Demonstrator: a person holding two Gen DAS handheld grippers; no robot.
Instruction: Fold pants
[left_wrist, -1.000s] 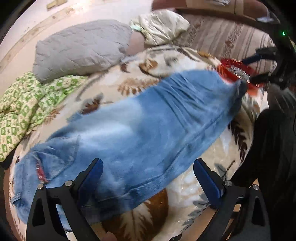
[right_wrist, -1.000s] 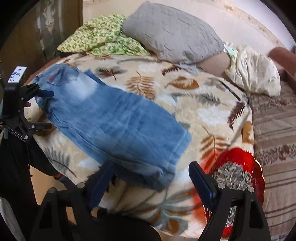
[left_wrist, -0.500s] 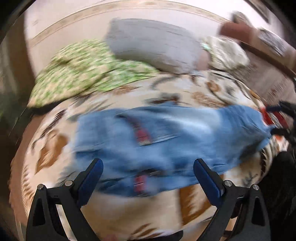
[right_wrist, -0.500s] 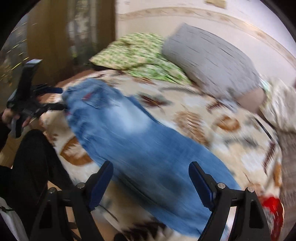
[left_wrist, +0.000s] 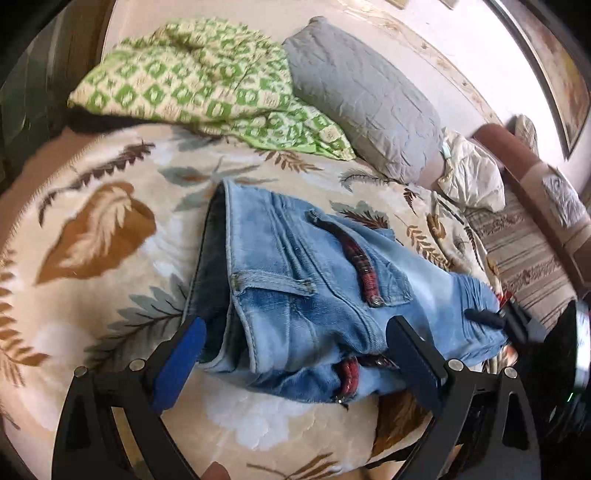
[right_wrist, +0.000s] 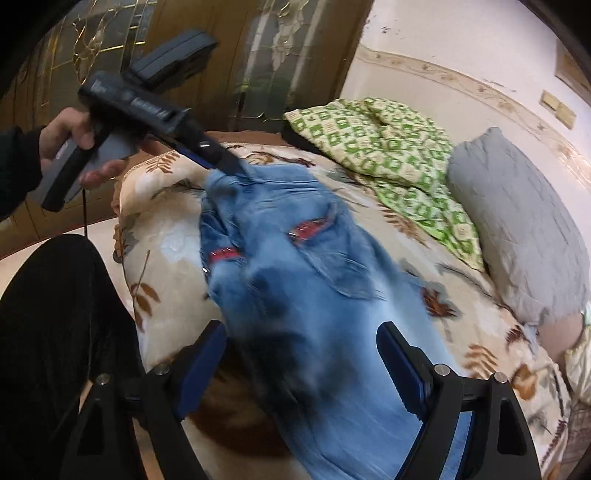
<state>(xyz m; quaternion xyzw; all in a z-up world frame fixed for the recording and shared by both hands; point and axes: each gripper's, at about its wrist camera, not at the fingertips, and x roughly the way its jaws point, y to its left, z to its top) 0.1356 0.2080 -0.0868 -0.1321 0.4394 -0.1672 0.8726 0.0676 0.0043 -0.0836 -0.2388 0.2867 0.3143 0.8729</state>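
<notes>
the pants (left_wrist: 317, 295) run along the bed's (left_wrist: 92, 229) near edge; left gripper (left_wrist: 295, 350) gapes empty over the waistband, right gripper (right_wrist: 301, 363) gapes empty over the legs.

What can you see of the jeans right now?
The light-blue denim jeans lie on the leaf-print blanket, waist end toward the left hand-held gripper, whose open fingers straddle the waistband. Faded wash, rivets, belt loop and red-trimmed pocket openings show. The legs run toward the right hand-held gripper, open over the fabric. Contact is unclear.
</notes>
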